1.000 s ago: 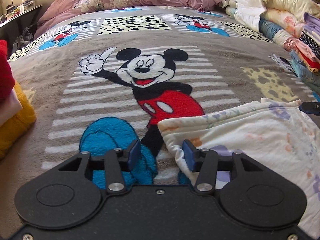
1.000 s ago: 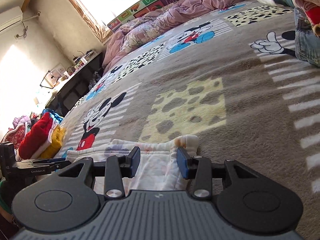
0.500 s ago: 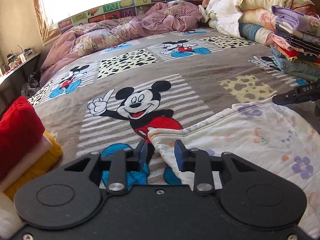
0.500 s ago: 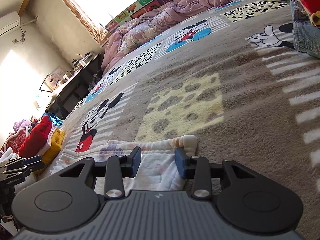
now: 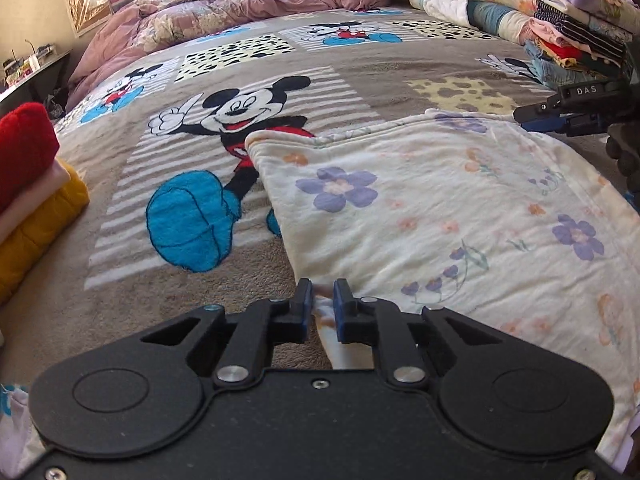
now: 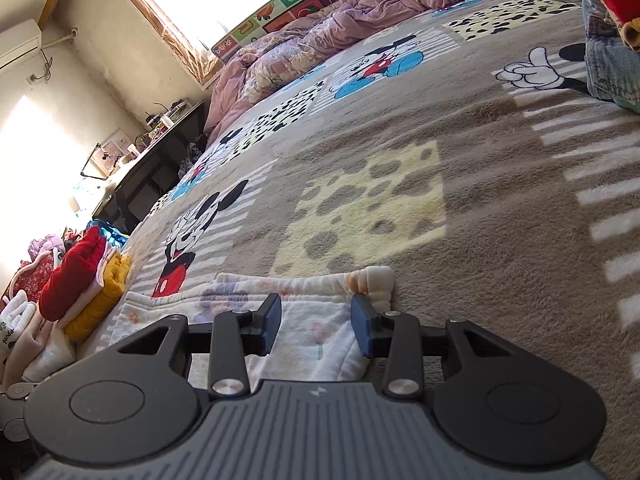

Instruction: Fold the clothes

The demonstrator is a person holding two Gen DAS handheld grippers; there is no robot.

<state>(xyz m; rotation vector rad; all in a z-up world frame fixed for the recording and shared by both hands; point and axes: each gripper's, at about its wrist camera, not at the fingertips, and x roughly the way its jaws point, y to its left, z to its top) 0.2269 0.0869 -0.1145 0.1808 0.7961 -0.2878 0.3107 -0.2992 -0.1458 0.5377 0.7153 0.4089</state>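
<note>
The floral garment (image 5: 440, 208) lies flat on the blanket (image 5: 360, 84) near the bed's front edge. A pile of folded clothes (image 5: 32, 184) sits at the left edge, a taller stack (image 5: 568, 28) at the right edge (bedding rolls behind it), and a rumpled quilt (image 5: 240, 8) along the far edge.

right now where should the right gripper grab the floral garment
The bunched corner of the floral garment, approached low from the near side. That cuff-like roll stands thicker than the flat cloth. The right gripper sits just short of it; the left gripper is closing on the opposite edge.
</note>
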